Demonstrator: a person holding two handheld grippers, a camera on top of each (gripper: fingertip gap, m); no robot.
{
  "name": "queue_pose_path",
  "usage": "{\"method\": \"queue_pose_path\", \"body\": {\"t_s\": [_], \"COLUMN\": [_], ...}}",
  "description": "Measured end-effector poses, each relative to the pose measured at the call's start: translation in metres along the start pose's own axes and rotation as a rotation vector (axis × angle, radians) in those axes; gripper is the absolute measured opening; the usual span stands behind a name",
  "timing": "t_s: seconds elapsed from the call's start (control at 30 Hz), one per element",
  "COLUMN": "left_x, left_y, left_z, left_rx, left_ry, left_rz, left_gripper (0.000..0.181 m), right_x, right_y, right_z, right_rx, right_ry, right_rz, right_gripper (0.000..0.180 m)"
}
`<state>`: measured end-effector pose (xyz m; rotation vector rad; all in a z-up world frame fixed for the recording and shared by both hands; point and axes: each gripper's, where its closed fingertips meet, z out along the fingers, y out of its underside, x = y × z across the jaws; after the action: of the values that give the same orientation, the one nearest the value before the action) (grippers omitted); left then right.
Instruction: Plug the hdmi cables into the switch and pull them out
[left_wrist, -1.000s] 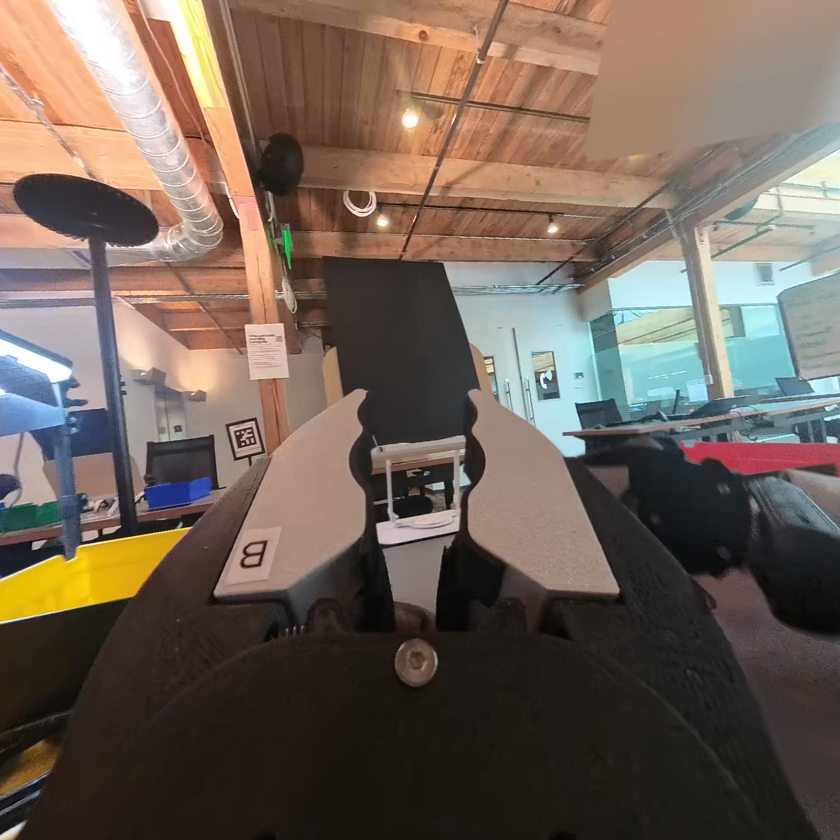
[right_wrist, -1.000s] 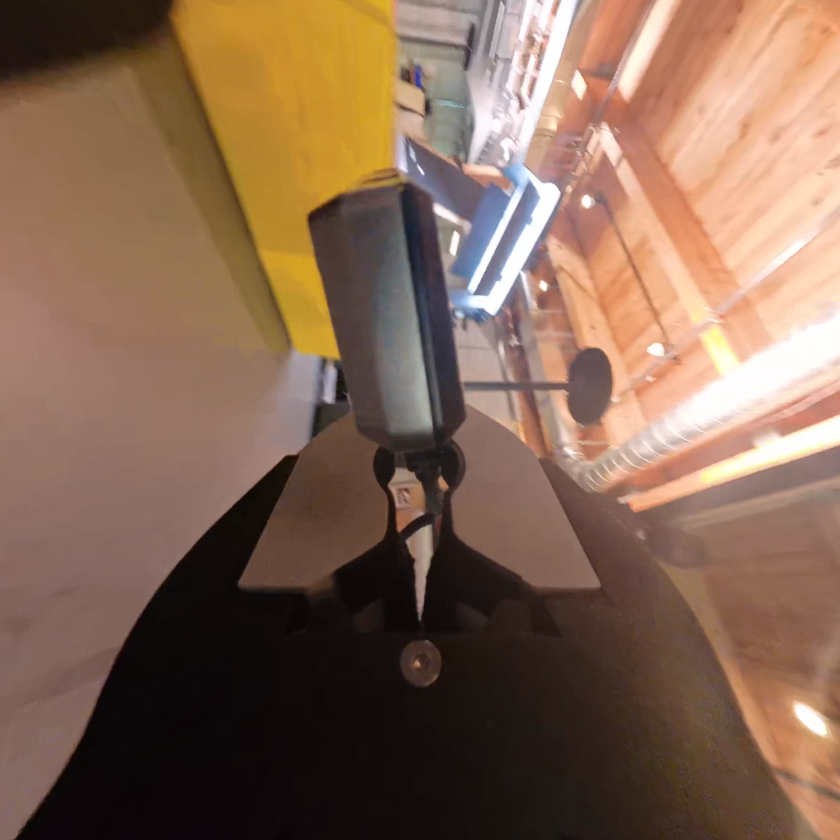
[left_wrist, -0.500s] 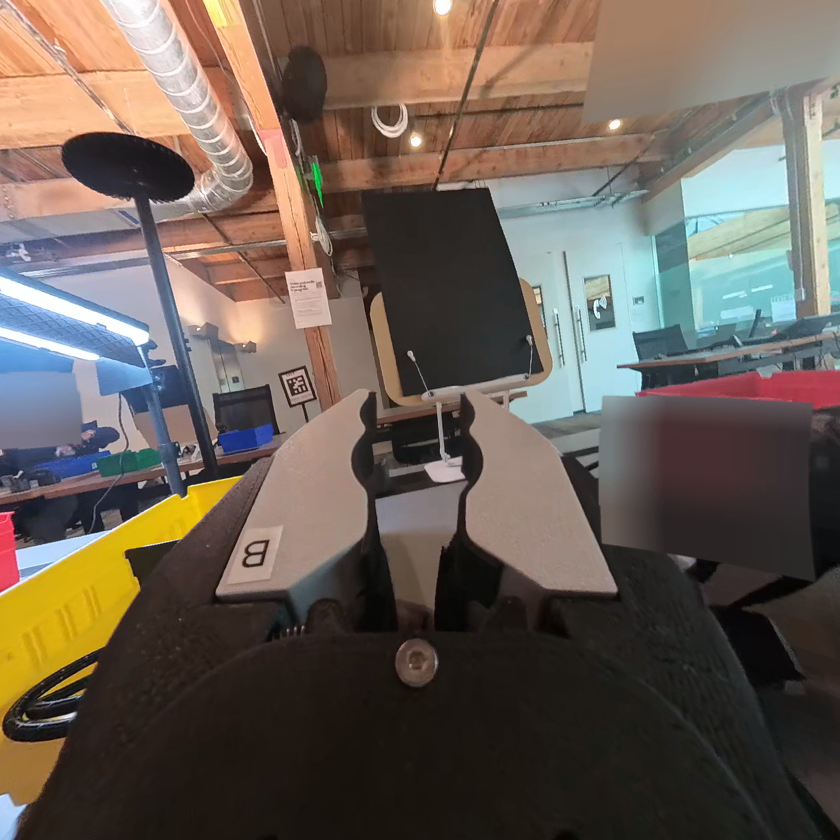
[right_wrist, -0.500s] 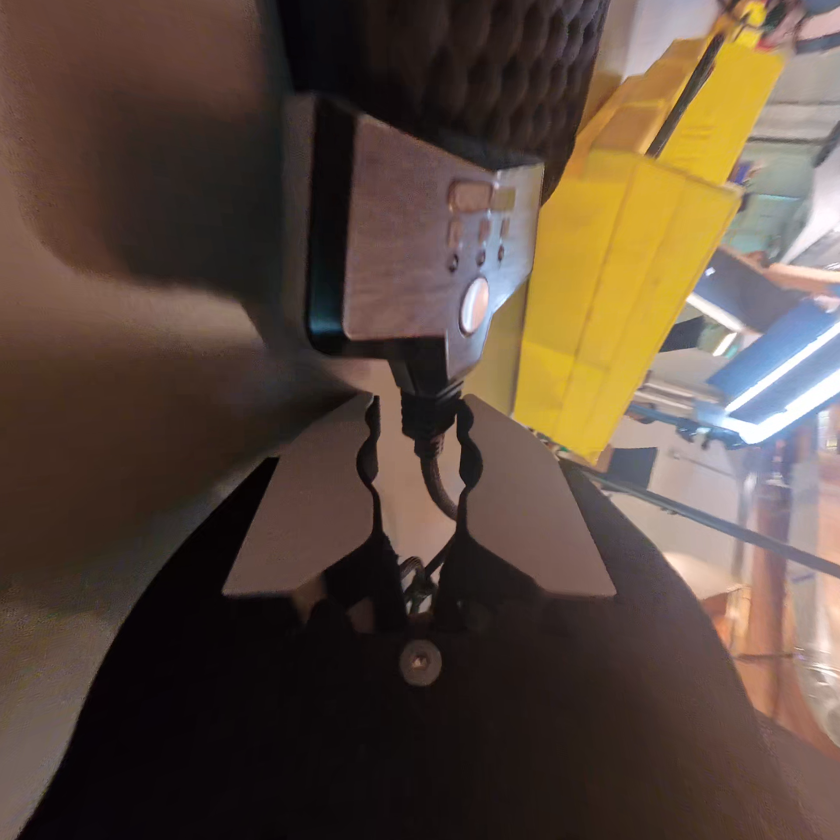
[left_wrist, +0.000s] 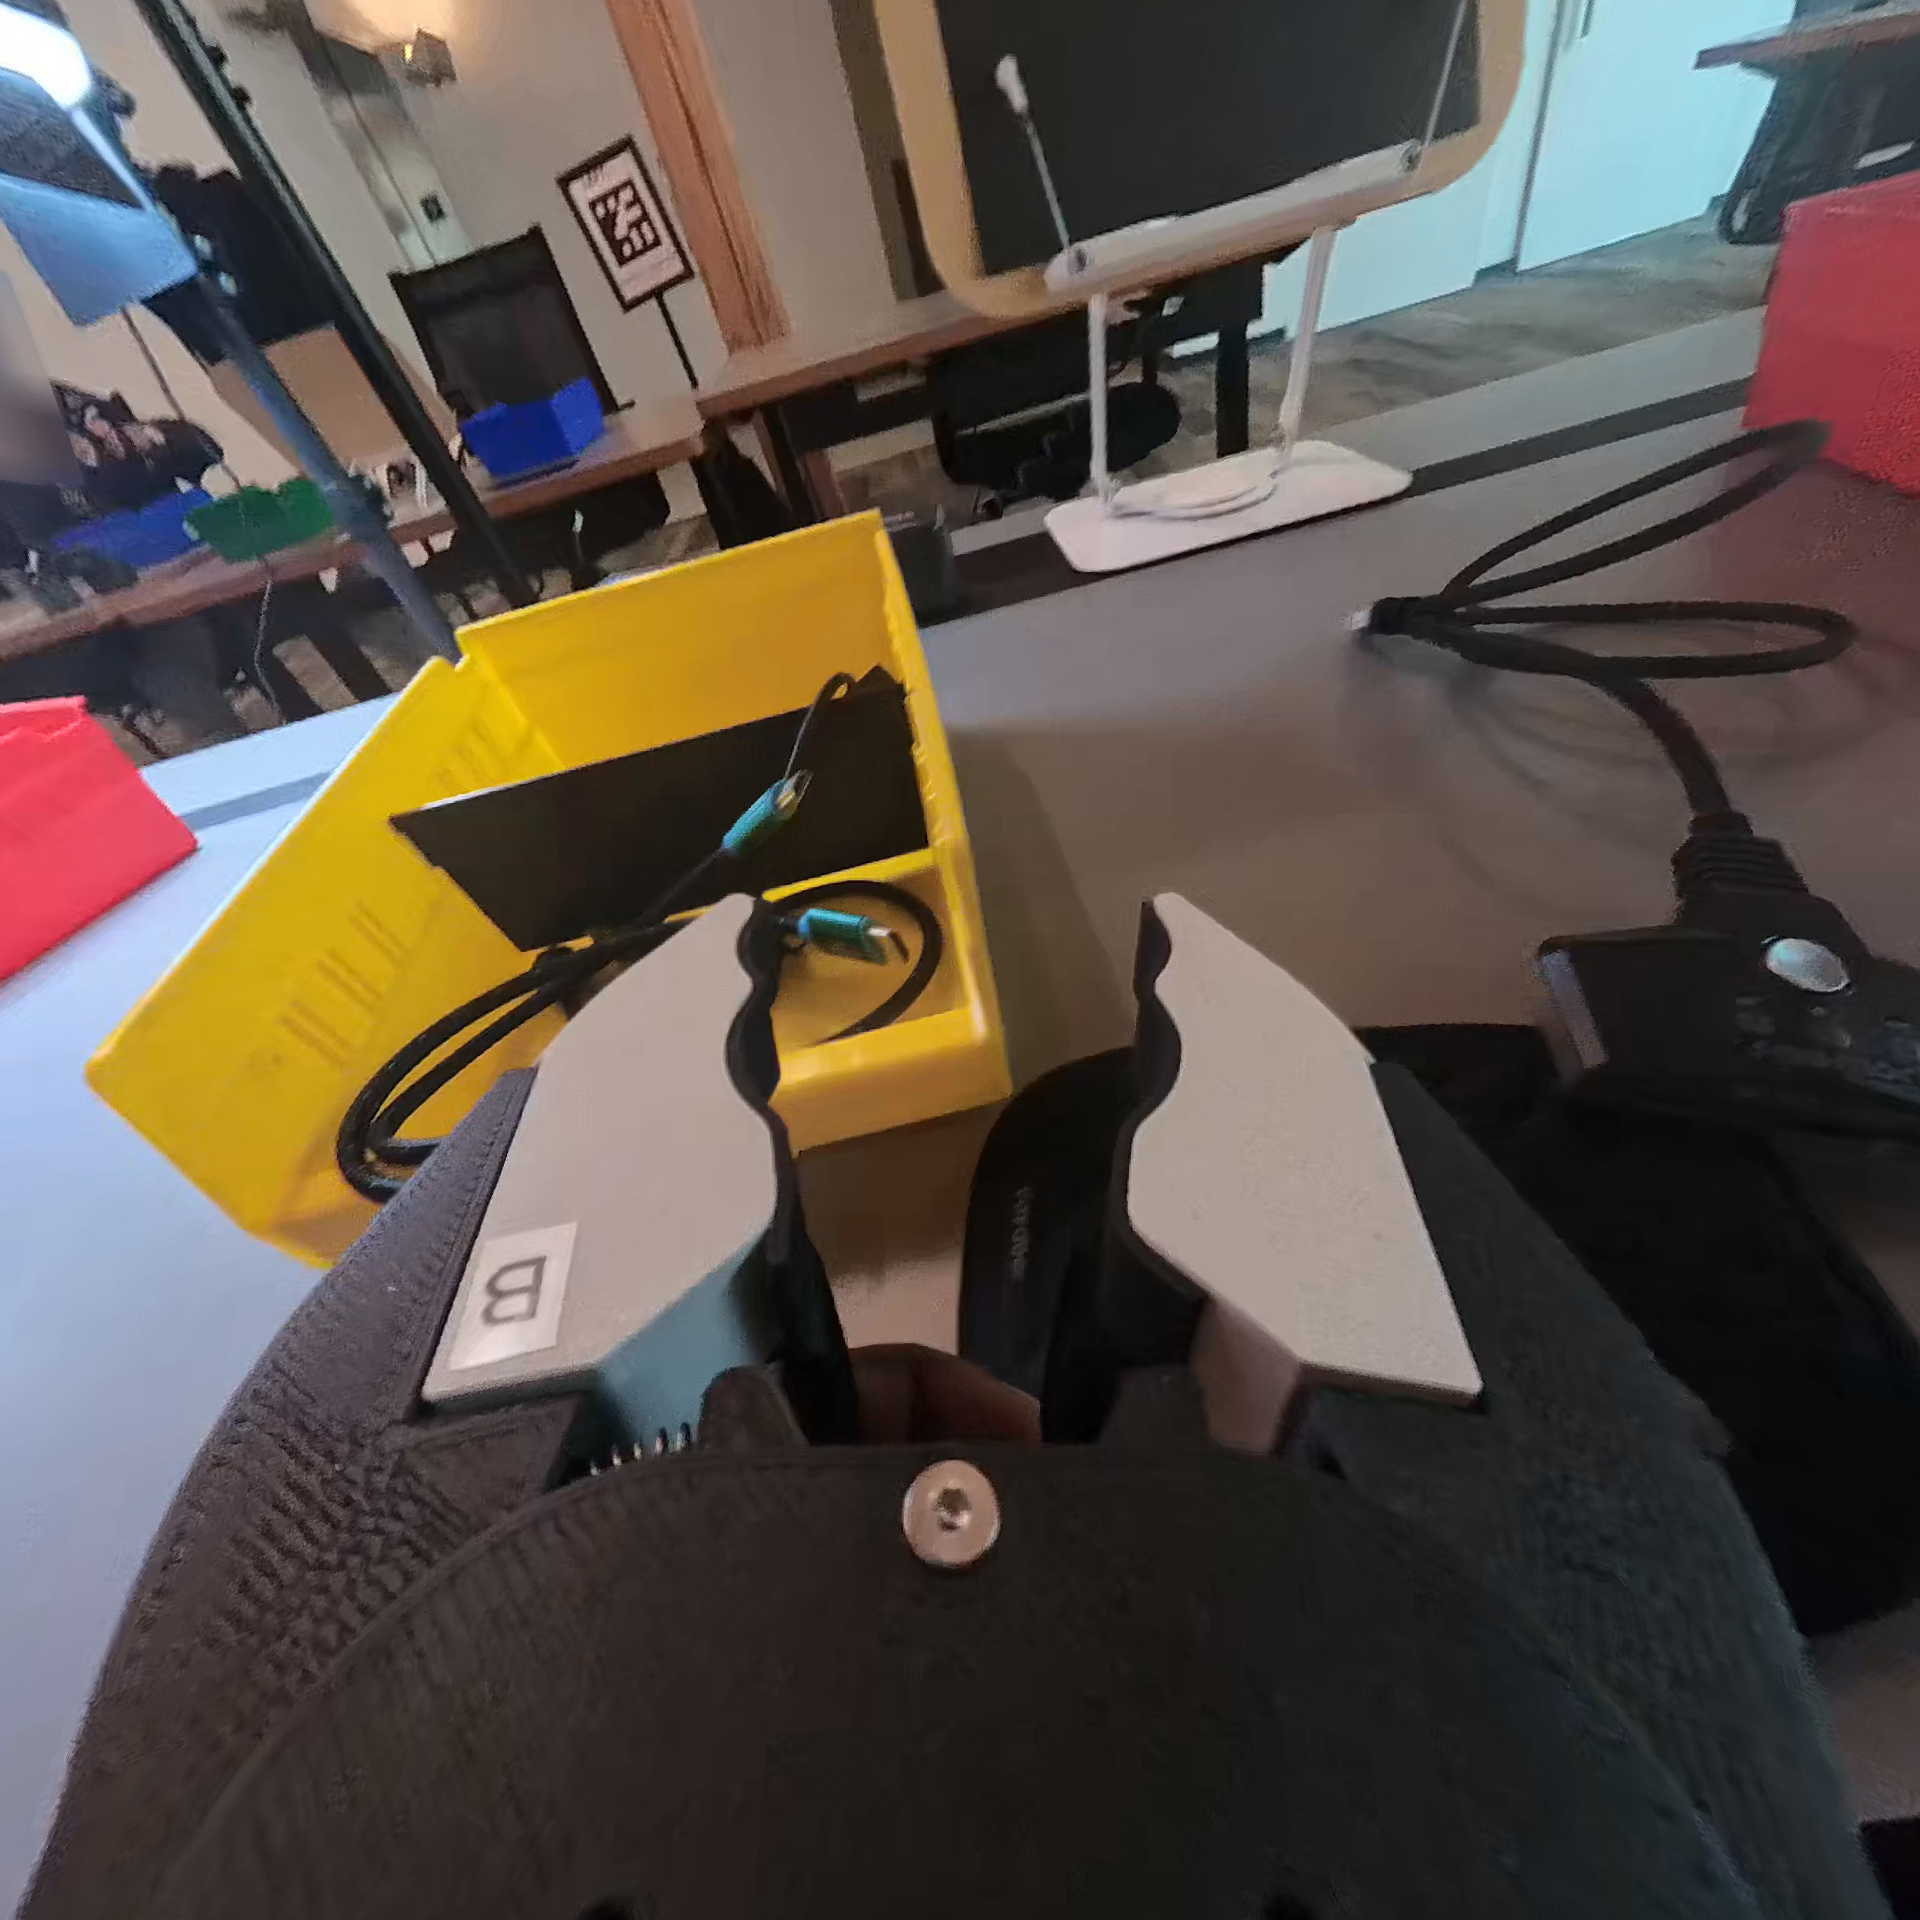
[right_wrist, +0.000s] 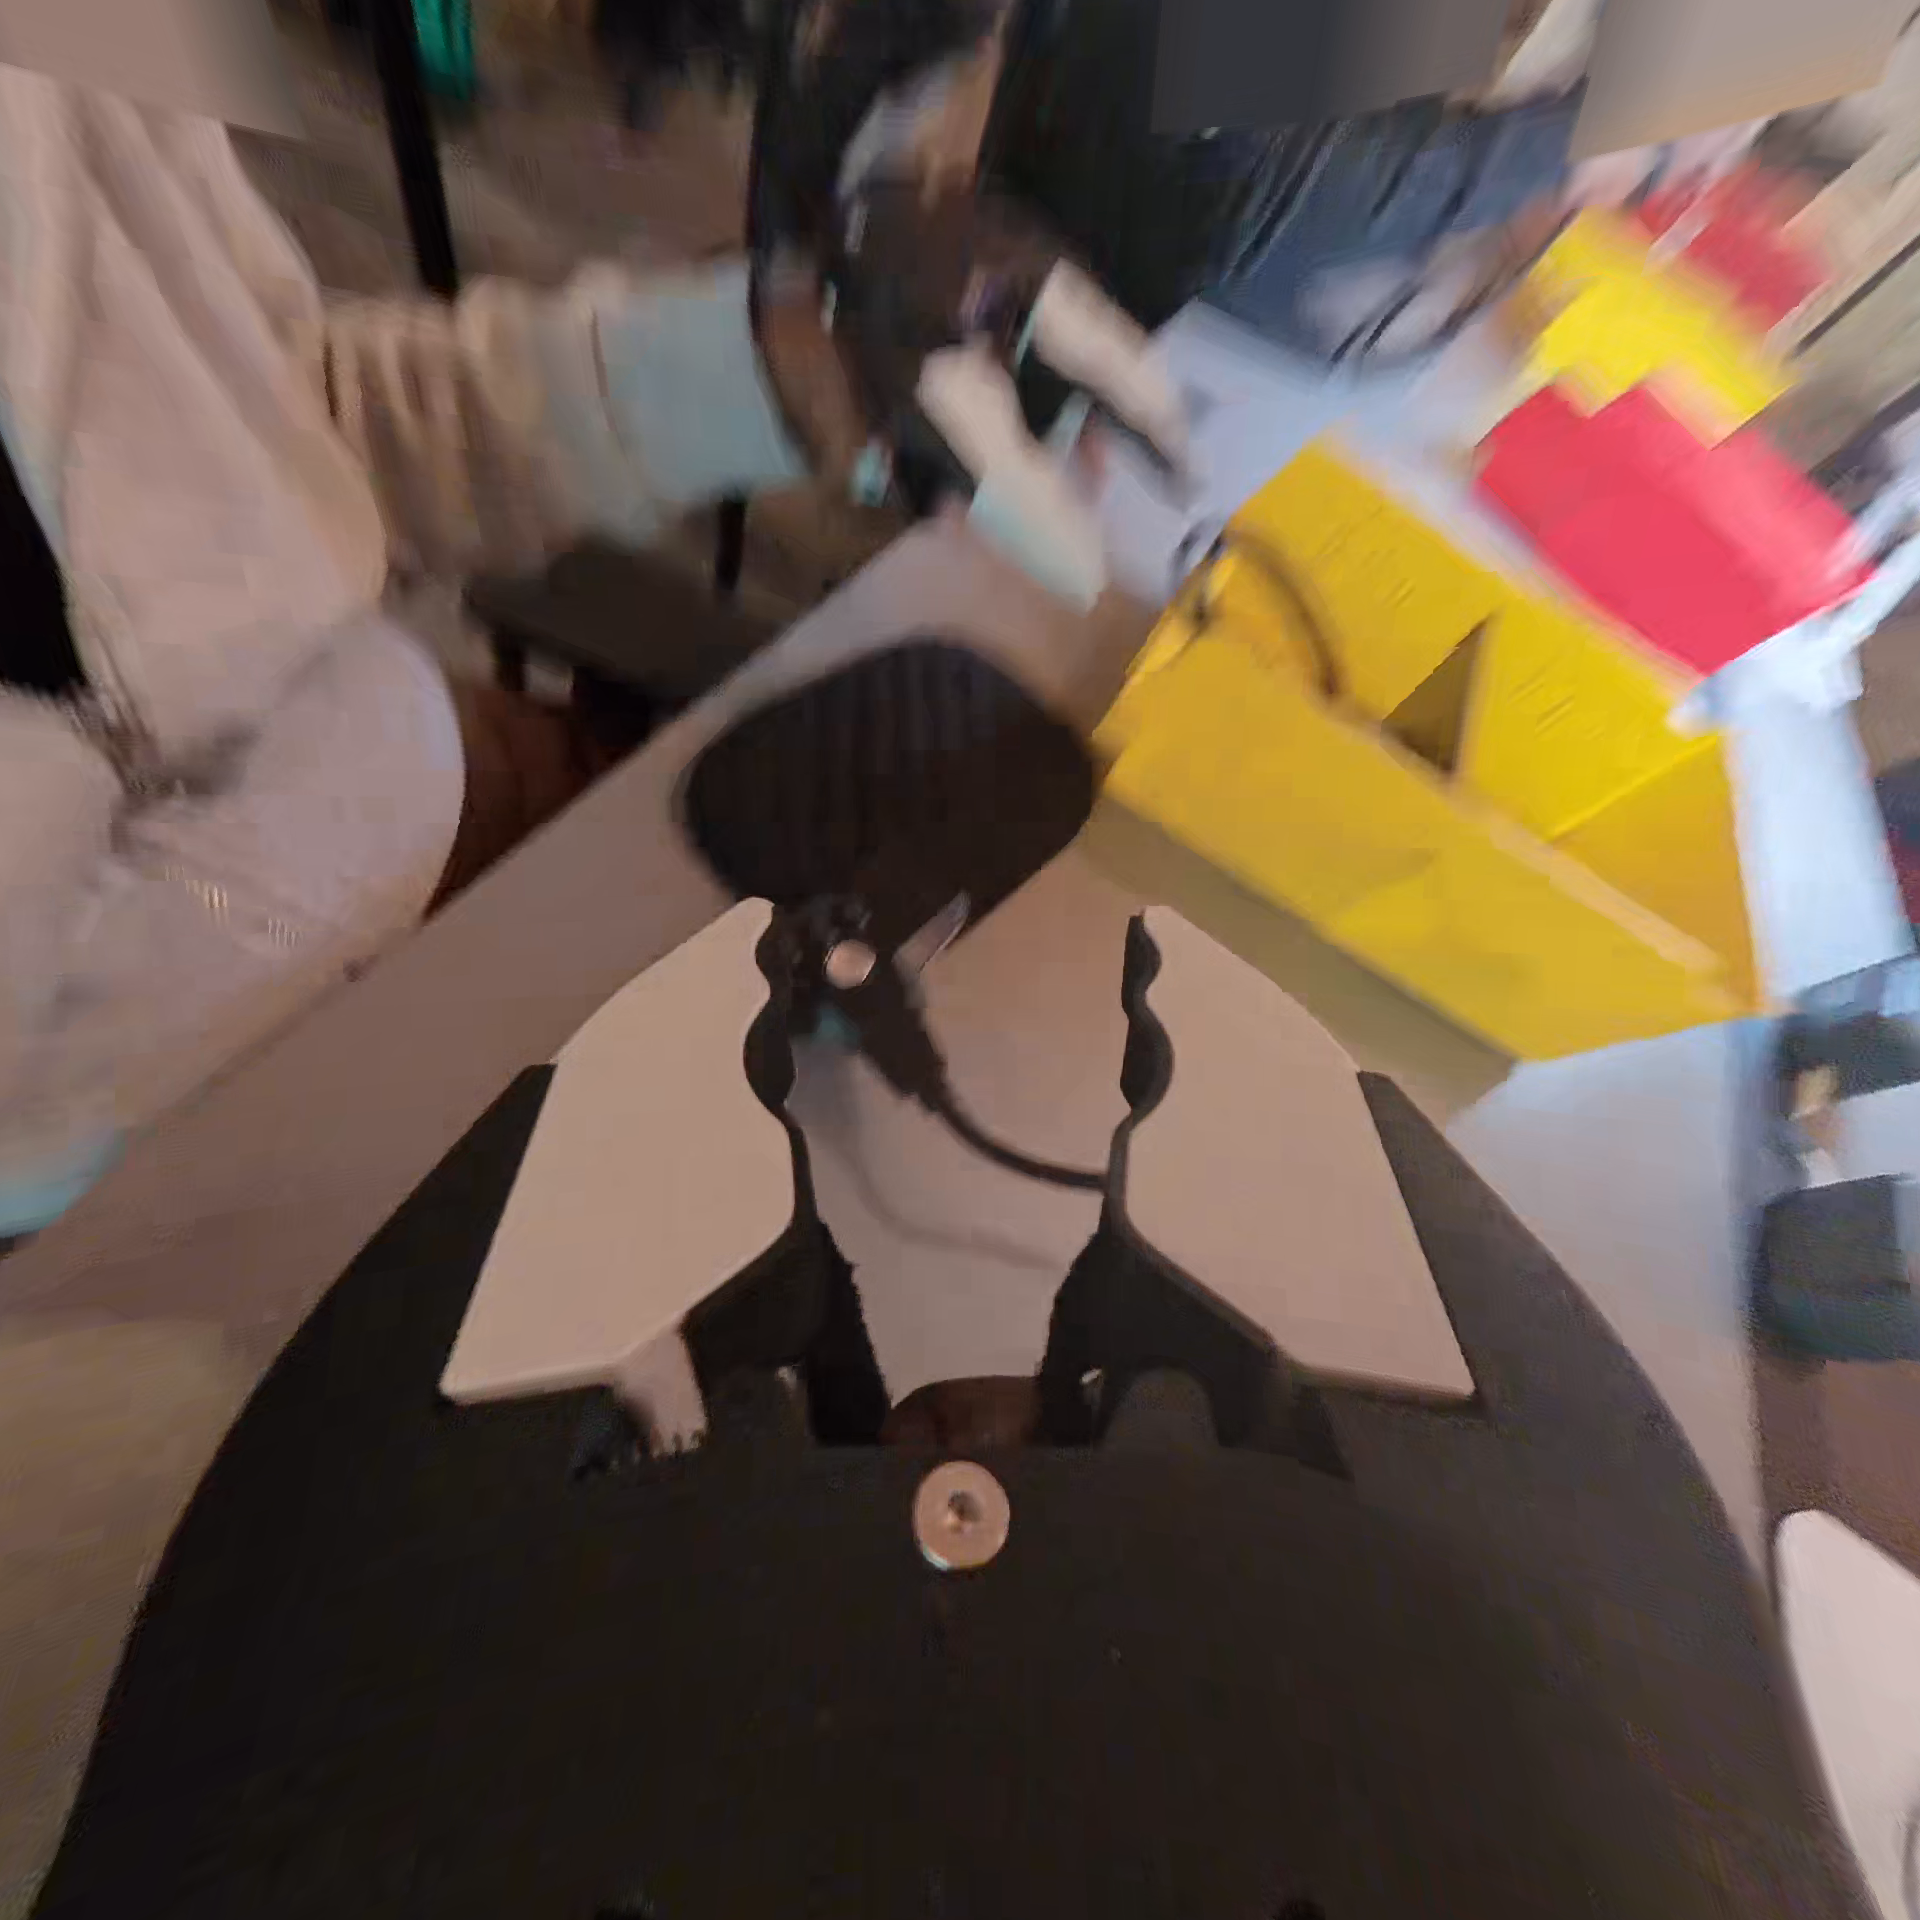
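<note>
Blurry view, right tongs (right_wrist: 951, 961) apart, perhaps switch (right_wrist: 847, 971) ahead

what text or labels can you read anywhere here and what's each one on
I don't copy out writing; these things bear it:
The white sticker on a finger of the left tongs: clear print.
The framed sign by the wooden post: a black-and-white pattern, no words.
The black object between the fingers: print too small to read.
Right wrist view: too blurred, nothing legible.

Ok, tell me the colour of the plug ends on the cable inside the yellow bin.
Teal-blue with metal tips; the plug ends show best in the left wrist view.
</note>
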<state>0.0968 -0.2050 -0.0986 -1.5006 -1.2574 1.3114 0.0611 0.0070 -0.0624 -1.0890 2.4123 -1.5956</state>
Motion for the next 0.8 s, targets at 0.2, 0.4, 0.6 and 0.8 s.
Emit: {"method": "queue_pose_path", "body": {"t_s": [0.2, 0.4, 0.6, 0.8], "left_x": [-0.032, -0.064, -0.07, -0.095], "left_y": [0.007, 0.013, 0.045, 0.027], "left_z": [0.01, 0.076, 0.126, 0.123], "left_rx": [-0.17, -0.402, -0.578, -0.559], "left_ry": [-0.004, 0.068, 0.133, 0.062], "left_rz": [0.072, 0.359, 0.545, 0.575], "left_gripper": [0.055, 0.043, 0.032, 0.01], "right_x": [0.021, 0.017, 0.014, 0.021], "right_y": [-0.065, -0.091, -0.096, -0.092], "right_z": [-0.096, -0.142, -0.154, -0.161], "right_rx": [0.362, 0.449, 0.432, 0.423], "right_ry": [0.258, 0.408, 0.471, 0.518], "right_rz": [-0.07, -0.173, -0.235, -0.232], "right_gripper": [0.06, 0.058, 0.057, 0.056]}}
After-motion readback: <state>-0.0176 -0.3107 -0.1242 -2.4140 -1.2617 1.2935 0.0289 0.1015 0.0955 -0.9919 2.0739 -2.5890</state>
